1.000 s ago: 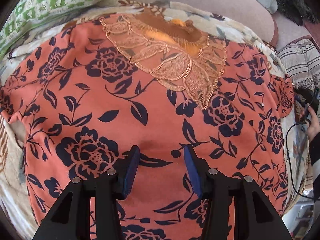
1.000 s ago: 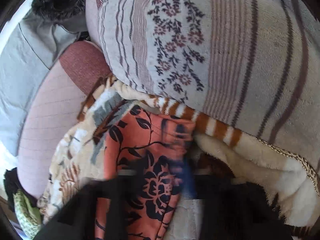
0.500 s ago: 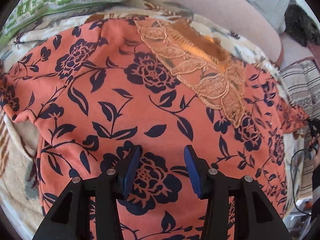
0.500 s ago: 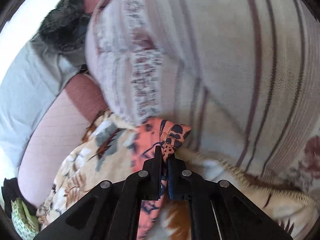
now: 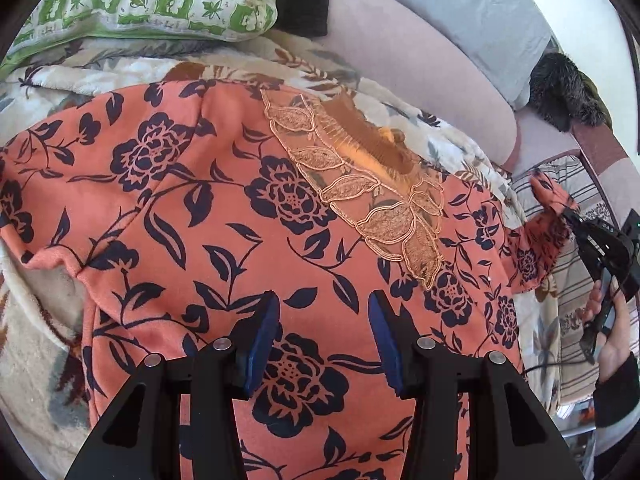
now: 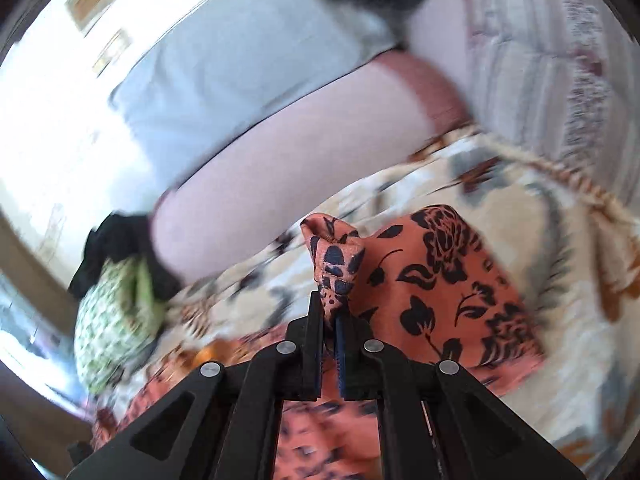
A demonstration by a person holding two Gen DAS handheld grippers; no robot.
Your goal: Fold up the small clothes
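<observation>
An orange top with dark blue flowers [image 5: 224, 216] and a lace neck panel [image 5: 384, 216] lies spread flat on a floral blanket. My left gripper [image 5: 324, 316] hovers open above its lower middle, holding nothing. My right gripper [image 6: 329, 312] is shut on the top's right sleeve [image 6: 436, 280] and holds the sleeve end lifted off the blanket. In the left wrist view the right gripper [image 5: 576, 220] is at the far right with the pinched sleeve [image 5: 540, 236].
A green-and-white pillow [image 5: 152, 0] lies at the back left. A pink sofa back [image 5: 420, 64] and a grey cushion [image 5: 472, 12] run behind. A striped cushion [image 5: 560, 184] lies at the right. A dark furry item [image 5: 568, 92] sits at the back right.
My right gripper has closed on the sleeve and lifted it, swinging left. My left gripper has drawn back and shifted left over the top, still open.
</observation>
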